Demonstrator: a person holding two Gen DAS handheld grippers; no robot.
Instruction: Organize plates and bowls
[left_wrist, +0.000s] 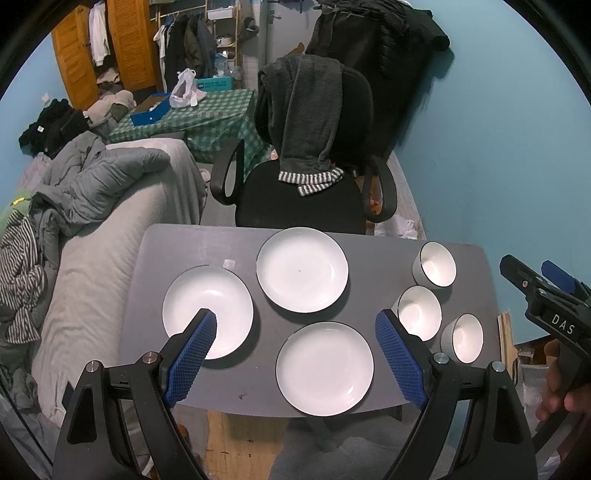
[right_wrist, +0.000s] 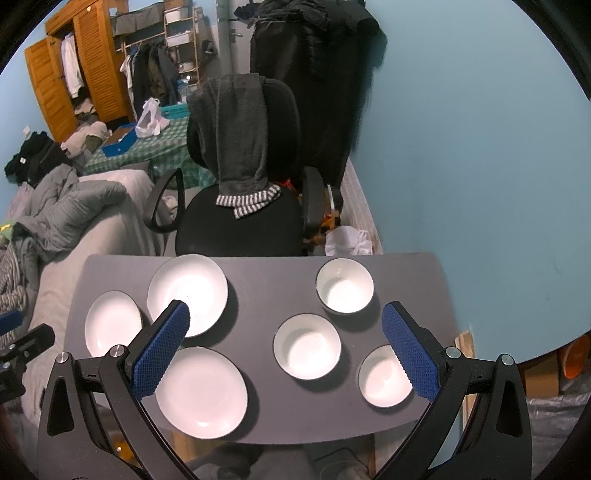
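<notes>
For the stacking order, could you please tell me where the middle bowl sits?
In the right wrist view the middle bowl stands right of centre on the grey table, between the far bowl and the near bowl.

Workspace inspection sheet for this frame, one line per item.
Surface: grey table, small scrap near its far left edge.
Job's things: three plates on the left, three bowls on the right, all separate, none stacked.
Clutter: scrap only.
Grippers: left gripper open, empty; right gripper open, empty; both above the table.
Cables: nothing seen.
Surroundings: office chair with draped clothing, bed, wardrobe, blue wall.
</notes>
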